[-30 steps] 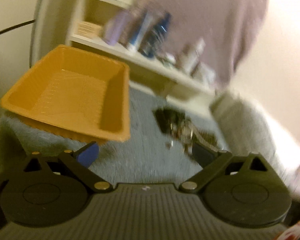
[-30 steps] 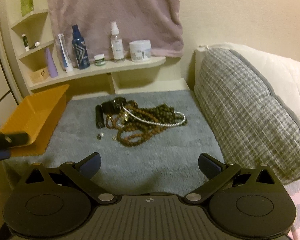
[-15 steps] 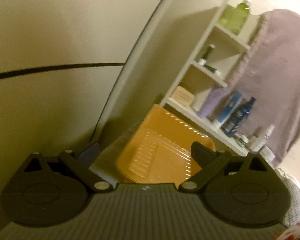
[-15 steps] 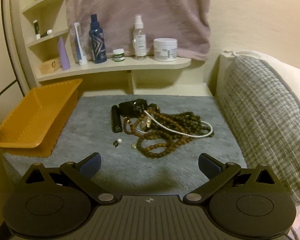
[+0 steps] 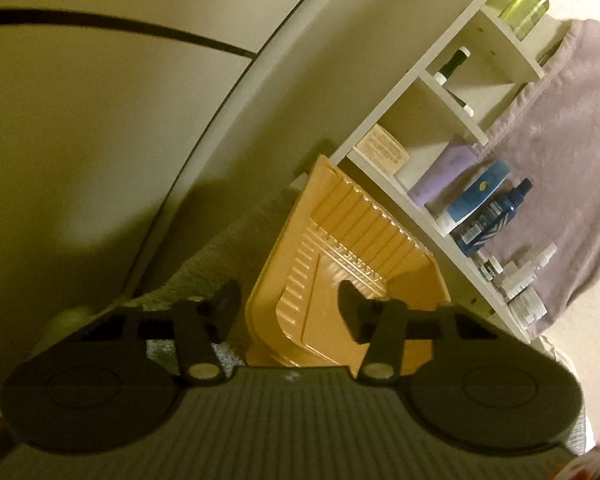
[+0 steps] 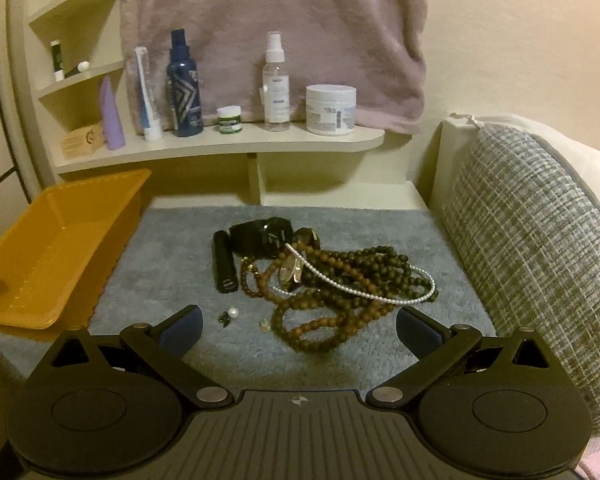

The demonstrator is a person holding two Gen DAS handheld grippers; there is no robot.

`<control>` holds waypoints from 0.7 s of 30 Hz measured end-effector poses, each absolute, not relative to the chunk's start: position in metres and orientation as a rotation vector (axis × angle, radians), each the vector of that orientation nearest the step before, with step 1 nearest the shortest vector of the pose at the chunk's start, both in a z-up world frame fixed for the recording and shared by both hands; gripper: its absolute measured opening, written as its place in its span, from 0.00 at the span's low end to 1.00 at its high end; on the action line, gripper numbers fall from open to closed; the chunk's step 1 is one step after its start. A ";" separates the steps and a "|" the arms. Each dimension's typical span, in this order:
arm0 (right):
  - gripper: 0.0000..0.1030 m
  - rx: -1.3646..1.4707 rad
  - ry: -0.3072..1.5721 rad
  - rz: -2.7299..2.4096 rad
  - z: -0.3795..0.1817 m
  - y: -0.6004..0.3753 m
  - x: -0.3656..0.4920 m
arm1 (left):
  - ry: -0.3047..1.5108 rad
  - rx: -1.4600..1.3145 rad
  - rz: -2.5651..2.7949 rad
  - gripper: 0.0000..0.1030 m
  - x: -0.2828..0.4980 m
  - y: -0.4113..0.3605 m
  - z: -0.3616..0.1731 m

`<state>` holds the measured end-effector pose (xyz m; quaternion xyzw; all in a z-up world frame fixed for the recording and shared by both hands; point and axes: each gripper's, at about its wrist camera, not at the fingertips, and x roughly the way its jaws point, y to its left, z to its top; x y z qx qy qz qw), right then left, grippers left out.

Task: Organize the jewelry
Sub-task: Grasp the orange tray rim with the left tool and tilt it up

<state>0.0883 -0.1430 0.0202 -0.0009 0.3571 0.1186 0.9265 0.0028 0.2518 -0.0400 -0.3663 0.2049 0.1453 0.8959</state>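
Orange tray, left wrist view: the tray (image 5: 340, 216) lies straight ahead of the left hand-held gripper (image 5: 288, 308), with its long axis running away toward the white shelf (image 5: 416, 200).
Left hand-held gripper, state: the jaws have just been closing and are part-way shut. The tray's near wall stands between them, one finger outside and one inside. No pad is seen pressing, so I judge nothing is gripped yet.
Tray contents: no jewelry shows in the part in view.
Right wrist view, jewelry: the jewelry pile (image 6: 340, 280) of bead strands and a pearl string lies on the grey mat (image 6: 180, 232), ahead of the right hand-held gripper (image 6: 298, 328) and a little to its right. The pile spreads mostly crosswise.
Right hand-held gripper, state: wide open and empty, short of the pile.
Nearer hand: the right, in my judgement. The left is occupied at the tray.
Loose pieces: a pearl stud (image 6: 233, 312) sits apart, near the left finger.
Surroundings: a black tube (image 6: 224, 264) touches the pile's left edge. A checked pillow (image 6: 532, 240) borders the mat on the right.
Obstruction: none between the gripper and the pile, though the tangled strands may come up together.
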 end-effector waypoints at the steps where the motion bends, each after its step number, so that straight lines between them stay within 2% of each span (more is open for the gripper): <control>1: 1.00 -0.003 0.737 0.240 0.019 -0.143 0.090 | 0.425 -0.764 0.301 0.37 0.003 0.252 -0.041; 7: 1.00 -0.009 0.748 0.232 0.012 -0.142 0.095 | 0.417 -0.789 0.302 0.24 0.003 0.253 -0.044; 11: 1.00 -0.005 0.752 0.229 0.009 -0.141 0.098 | 0.428 -0.782 0.323 0.09 0.004 0.252 -0.043; 15: 1.00 0.010 0.754 0.226 0.008 -0.144 0.101 | 0.446 -0.727 0.323 0.07 0.004 0.250 -0.034; 21: 1.00 0.020 0.751 0.242 0.000 -0.150 0.101 | 0.483 -0.482 0.330 0.06 0.011 0.227 -0.002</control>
